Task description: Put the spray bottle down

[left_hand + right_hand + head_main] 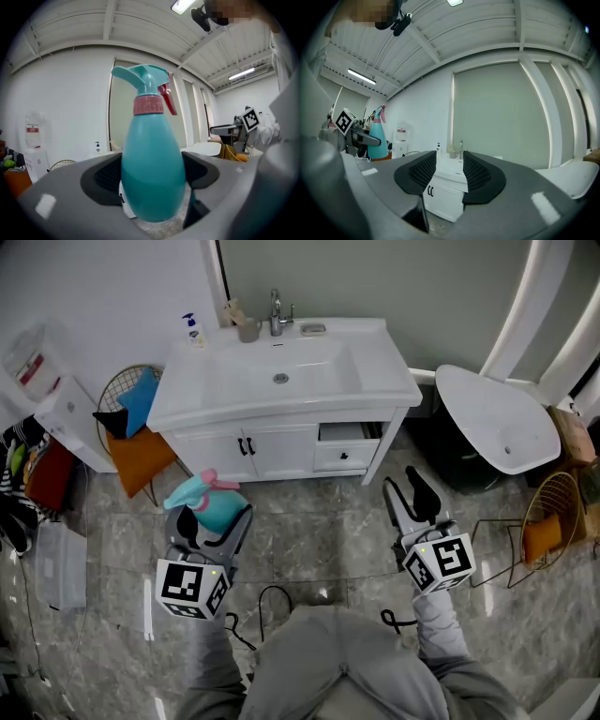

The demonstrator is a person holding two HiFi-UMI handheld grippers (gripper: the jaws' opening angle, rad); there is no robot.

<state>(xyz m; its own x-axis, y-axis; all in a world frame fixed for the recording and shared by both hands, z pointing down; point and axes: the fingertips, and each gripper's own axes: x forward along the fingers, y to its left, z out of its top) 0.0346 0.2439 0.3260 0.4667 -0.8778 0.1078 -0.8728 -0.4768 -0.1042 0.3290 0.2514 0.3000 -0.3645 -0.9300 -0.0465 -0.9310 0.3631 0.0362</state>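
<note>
Before the white sink counter [380, 367], the teal plastic spray bottle [152, 180] is pinched in the left claw [214, 515], yet to be lowered.

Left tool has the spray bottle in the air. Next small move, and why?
Probably carry the left tool forward toward the vanity counter, keeping the bottle upright. Its jaws are clamped on the spray bottle, which hangs over the floor short of the cabinet, so nothing is under it to set it on. The counter right of the basin looks bare. The right tool is open and empty.
</note>
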